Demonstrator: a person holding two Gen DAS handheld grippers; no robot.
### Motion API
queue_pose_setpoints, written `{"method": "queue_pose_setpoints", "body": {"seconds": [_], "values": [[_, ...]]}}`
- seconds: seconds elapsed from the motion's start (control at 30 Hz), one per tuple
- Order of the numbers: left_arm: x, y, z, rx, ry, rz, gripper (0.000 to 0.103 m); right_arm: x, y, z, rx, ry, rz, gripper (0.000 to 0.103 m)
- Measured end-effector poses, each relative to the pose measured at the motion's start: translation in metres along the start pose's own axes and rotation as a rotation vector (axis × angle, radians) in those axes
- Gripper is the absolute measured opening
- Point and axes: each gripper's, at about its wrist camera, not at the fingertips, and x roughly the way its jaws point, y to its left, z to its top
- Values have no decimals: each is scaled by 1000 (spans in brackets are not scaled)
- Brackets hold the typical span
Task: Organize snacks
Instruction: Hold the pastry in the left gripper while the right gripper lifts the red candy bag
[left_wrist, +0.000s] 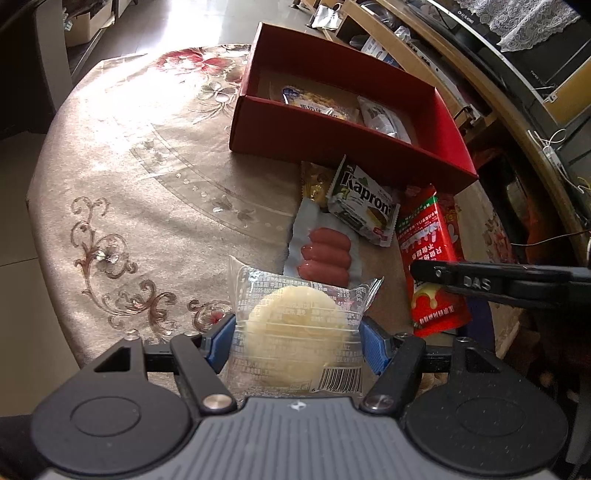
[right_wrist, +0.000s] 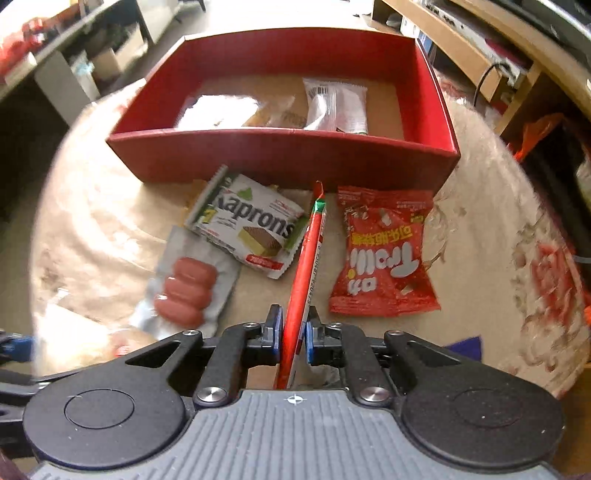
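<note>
The right gripper (right_wrist: 293, 334) pinches a flat red snack packet (right_wrist: 304, 273) edge-on between its blue pads, lifted above the table; the left gripper (left_wrist: 297, 341) clamps a clear-wrapped round pale cake (left_wrist: 295, 328). Just beyond lie a white "Kaprons" wafer pack (right_wrist: 247, 225), a red "Trolli" bag (right_wrist: 384, 254) and a clear pack of three red sausages (right_wrist: 186, 290), all before the open red cardboard box (right_wrist: 288, 155) holding a few wrapped snacks

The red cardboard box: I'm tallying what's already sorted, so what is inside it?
Inside the red cardboard box lie a white wrapped snack, a shiny clear packet and a tan packet between them. The near wall hides their lower edges.
</note>
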Motion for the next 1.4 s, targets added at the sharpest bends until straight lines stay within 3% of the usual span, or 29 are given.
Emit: {"method": "queue_pose_setpoints", "body": {"seconds": [0.33, 0.7, 0.87, 1.4], "values": [[19, 3, 4, -22, 22, 57, 68, -8, -9, -12, 57, -37, 133, 16], [39, -7, 4, -18, 52, 112, 68, 27, 4, -5, 5, 34, 95, 19], [35, -8, 6, -25, 47, 80, 67, 18, -13, -8, 68, 19, 133, 14], [22, -8, 8, -54, 13, 29, 67, -27, -42, -34, 219, -79, 328, 13]]}}
